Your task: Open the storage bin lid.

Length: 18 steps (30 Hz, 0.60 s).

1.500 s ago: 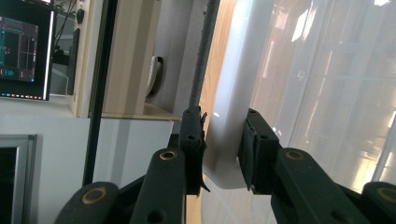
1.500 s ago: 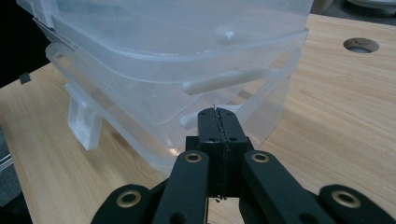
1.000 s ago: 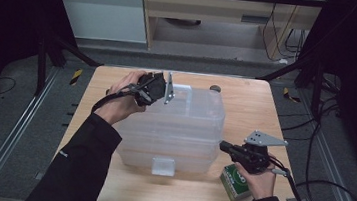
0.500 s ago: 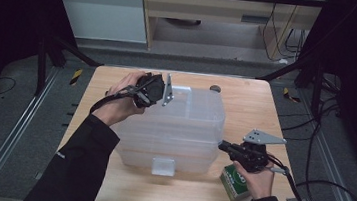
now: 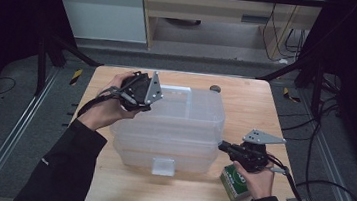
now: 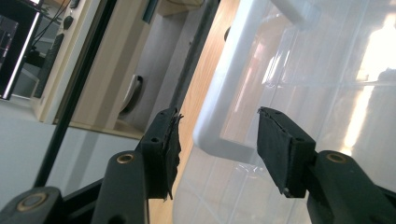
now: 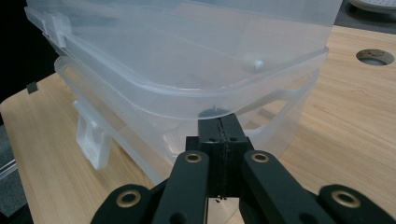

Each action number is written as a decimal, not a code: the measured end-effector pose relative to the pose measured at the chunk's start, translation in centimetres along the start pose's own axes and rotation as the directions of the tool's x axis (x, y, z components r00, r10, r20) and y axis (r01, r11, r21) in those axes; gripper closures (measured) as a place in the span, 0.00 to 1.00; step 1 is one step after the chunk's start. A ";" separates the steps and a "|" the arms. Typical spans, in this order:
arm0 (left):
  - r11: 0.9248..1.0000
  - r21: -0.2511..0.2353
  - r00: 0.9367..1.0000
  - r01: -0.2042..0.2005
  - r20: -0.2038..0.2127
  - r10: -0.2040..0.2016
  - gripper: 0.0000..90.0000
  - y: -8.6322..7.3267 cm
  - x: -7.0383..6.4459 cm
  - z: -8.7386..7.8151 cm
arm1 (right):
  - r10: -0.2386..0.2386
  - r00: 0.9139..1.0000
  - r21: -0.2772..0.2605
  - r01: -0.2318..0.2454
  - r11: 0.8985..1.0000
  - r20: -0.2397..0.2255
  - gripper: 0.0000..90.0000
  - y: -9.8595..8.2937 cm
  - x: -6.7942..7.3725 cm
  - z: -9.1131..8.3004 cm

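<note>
Plastic bin (image 5: 173,130) is sitting mid-table with its lid apparently lifting off the base, I judge barely begun: I am hovering my left gripper (image 6: 219,140), jaws wide and empty, at its far-left rim while my right gripper (image 7: 218,133), jaws closed together, is nudging under its right lid edge.

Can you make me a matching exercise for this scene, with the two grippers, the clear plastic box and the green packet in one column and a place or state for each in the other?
Things:
1. left gripper
2. right gripper
3. clear plastic storage box
4. green packet

States or places:
A. jaws shut, tips under the lid's rim
B. middle of the wooden table
C. jaws open around the box's handle
D. near table edge, by the right hand

Pairs: 1-C, 2-A, 3-B, 4-D
</note>
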<state>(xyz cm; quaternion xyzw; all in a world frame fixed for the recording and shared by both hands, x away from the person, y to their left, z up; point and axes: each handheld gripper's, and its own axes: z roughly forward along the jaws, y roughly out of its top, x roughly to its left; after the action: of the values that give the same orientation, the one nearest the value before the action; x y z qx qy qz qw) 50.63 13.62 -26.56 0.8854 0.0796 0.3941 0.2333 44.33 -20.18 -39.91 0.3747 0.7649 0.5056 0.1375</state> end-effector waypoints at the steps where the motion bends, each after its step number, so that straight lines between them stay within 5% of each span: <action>1: 1.000 -0.009 1.000 0.014 -0.001 -0.014 0.53 -0.2 0.1 -0.2 | 0.001 1.000 0.001 -0.001 1.000 -0.001 1.00 0.0 0.0 0.0; 5: 0.997 -0.035 0.998 0.067 -0.001 -0.067 0.53 -1.1 0.4 -1.0 | 0.002 1.000 0.003 -0.002 1.000 -0.001 1.00 0.0 0.0 0.0; 12: 0.981 -0.096 0.985 0.170 -0.005 -0.171 0.55 -3.0 0.5 -2.3 | 0.001 1.000 0.006 -0.001 1.000 0.000 1.00 0.0 0.0 0.0; 18: 0.956 -0.134 0.963 0.262 -0.025 -0.267 0.61 -4.7 0.7 -3.2 | 0.001 1.000 0.007 -0.001 1.000 0.001 1.00 0.0 0.0 0.0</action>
<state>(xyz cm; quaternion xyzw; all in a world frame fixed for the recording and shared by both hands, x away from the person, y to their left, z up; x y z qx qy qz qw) 48.91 19.09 -26.47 0.8411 0.1766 0.3826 0.3391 44.33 -20.17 -39.87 0.3759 0.7663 0.5029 0.1364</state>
